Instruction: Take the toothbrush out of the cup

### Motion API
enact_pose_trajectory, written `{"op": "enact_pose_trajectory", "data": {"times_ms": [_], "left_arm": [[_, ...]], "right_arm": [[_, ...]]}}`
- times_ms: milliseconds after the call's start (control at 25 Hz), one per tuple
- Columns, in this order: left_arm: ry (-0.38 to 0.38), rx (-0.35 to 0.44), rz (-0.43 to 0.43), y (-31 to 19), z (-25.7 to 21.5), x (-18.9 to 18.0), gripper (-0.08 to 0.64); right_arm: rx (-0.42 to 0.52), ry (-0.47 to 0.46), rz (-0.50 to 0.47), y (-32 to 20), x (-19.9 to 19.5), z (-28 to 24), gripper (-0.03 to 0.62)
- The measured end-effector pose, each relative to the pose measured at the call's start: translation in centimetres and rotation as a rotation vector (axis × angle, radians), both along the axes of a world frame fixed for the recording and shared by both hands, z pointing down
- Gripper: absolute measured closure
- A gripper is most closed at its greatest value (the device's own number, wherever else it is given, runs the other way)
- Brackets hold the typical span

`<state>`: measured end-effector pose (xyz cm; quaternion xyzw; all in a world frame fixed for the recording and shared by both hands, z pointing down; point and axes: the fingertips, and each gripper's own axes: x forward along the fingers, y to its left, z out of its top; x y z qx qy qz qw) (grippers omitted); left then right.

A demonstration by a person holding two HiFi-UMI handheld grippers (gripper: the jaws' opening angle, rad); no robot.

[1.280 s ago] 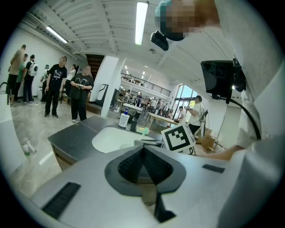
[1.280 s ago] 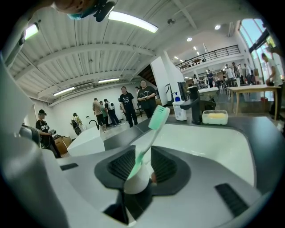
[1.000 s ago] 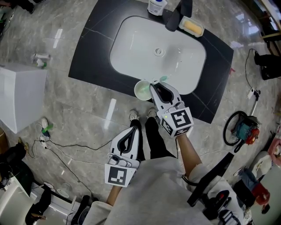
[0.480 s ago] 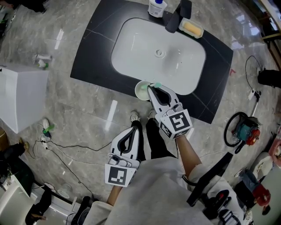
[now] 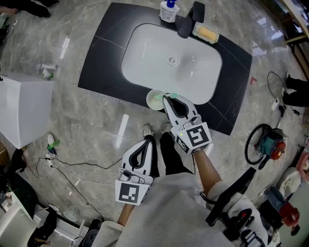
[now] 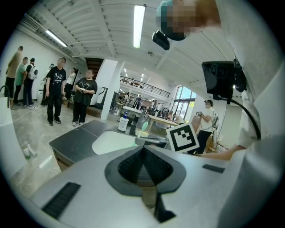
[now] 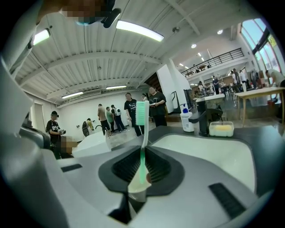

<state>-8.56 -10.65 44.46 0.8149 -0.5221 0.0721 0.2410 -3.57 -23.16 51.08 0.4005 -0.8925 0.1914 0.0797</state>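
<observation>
Sink (image 5: 145,62): a white basin set into the dark tabletop (image 5: 101,58).
Cup (image 5: 155,100): pale green, upright on the tabletop, touching the sink's near rim.
Toothbrush (image 7: 142,129): green and white, standing nearly upright at the sink's near rim. Its bristle head is on top and its handle runs down between the jaws toward the cup. Whether its lower end is inside the cup cannot be told.
Right tool (image 5: 168,98): reaches to the sink's near rim, just beside the cup. Its jaws have just been closing and now stand narrow, clamped on the toothbrush handle.
Left tool (image 5: 147,139): well back from the sink, off the tabletop and over the floor by the person's legs. Its jaws are pressed together with nothing between them.
Soap bottle (image 5: 169,10): white, at the sink's far rim.
Faucet (image 5: 186,23): dark, at the sink's far rim, just beside the bottle.
Soap dish (image 5: 206,33): holds a yellow bar, at the sink's far rim beside the faucet.
</observation>
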Motion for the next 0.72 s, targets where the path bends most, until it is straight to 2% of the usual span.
{"op": "enact_pose_trajectory", "data": {"times_ms": [720], "left_arm": [[-0.006, 0.230, 0.020, 0.6, -6.8, 0.8, 0.555]], "right_arm": [[0.195, 0.000, 0.006, 0.9, 0.8, -9.6, 0.557]]}}
